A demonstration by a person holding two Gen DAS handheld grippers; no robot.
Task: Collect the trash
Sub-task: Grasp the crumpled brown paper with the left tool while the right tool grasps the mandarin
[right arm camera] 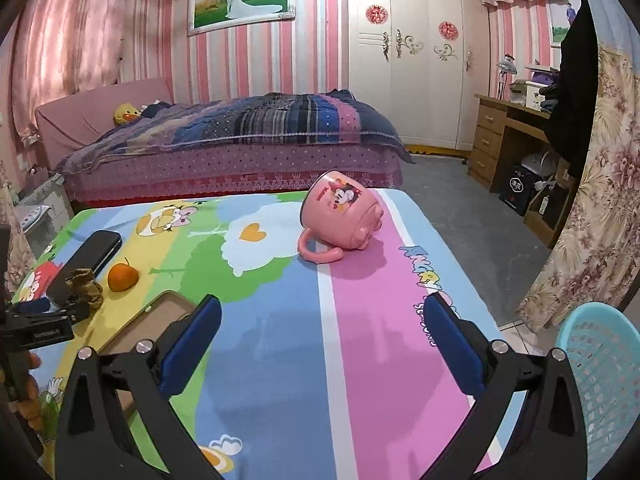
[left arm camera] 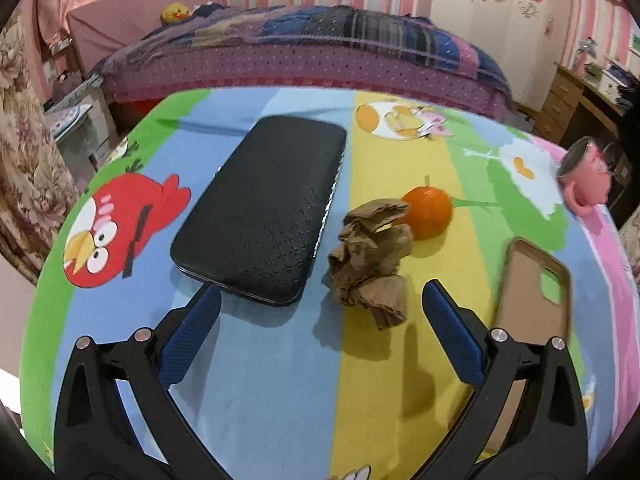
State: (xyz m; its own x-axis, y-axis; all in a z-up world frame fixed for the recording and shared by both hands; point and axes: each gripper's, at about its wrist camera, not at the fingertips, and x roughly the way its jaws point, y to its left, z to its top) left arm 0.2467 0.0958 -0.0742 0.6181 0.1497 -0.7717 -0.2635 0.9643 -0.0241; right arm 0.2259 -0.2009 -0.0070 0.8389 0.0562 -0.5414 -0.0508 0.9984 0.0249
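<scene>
my left gripper (left arm camera: 322, 300) spread wide, crumpled brown paper (left arm camera: 370, 262) just ahead between the fingertips, touching the orange (left arm camera: 430, 212), right gripper (right arm camera: 322, 312) wide too, holding nothing

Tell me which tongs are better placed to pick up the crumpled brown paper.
Left. The left tongs are open, with the crumpled brown paper just ahead between their tips. The right tongs face the pink cup, with the paper far to their left.
</scene>
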